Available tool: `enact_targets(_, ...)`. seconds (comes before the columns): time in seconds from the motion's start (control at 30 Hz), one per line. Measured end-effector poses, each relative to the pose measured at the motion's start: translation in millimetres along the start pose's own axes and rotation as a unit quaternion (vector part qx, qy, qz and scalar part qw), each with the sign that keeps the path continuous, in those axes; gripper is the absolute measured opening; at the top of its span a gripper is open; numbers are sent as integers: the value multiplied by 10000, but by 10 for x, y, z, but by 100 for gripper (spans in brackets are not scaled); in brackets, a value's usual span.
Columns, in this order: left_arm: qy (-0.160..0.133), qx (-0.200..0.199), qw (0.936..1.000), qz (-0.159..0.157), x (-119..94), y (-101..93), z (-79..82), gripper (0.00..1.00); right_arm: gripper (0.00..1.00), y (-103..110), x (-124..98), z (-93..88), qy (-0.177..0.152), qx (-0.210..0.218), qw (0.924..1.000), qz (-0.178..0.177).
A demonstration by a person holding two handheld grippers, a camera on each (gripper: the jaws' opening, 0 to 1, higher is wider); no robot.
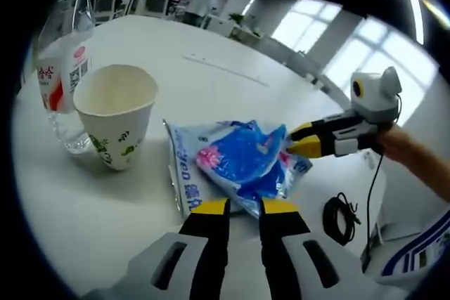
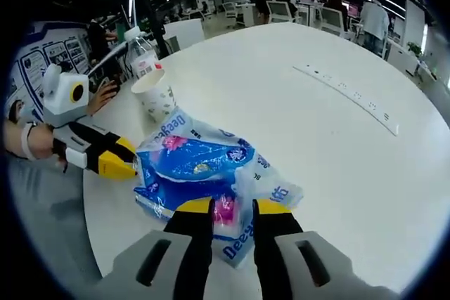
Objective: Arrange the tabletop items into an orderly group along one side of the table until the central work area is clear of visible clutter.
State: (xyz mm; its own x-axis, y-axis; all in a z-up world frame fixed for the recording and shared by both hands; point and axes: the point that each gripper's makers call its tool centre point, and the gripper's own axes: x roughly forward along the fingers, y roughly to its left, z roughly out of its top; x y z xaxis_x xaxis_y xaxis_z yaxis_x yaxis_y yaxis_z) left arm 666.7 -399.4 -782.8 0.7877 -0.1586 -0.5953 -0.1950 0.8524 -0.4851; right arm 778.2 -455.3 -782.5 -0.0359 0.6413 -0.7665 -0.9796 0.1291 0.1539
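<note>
A blue and white tissue pack (image 1: pixel 239 159) (image 2: pixel 197 166) lies on the white table (image 1: pixel 211 40) (image 2: pixel 295 103). My left gripper (image 1: pixel 244 207) has its jaws drawn close together on the pack's near edge, and it reaches in from the left of the right gripper view (image 2: pixel 130 161). My right gripper (image 2: pixel 232 210) is shut on the opposite edge, with wrapper between the jaws. It enters the left gripper view (image 1: pixel 299 140) from the right. A paper cup (image 1: pixel 116 114) (image 2: pixel 156 94) stands upright just beyond the pack, beside a clear water bottle (image 1: pixel 63 68) (image 2: pixel 140 54).
A long white power strip (image 2: pixel 348 96) (image 1: pixel 225 69) lies across the far part of the table. A black coiled cable (image 1: pixel 341 219) hangs off the table edge. People, chairs and desks stand in the room beyond.
</note>
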Motion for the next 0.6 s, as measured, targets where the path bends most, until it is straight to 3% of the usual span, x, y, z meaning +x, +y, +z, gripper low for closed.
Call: enact_targets(0.6, -46, -10, 10000, 68, -9, 9, 25, 0, 0, -6, -8, -50, -35, 268, 9996, 4)
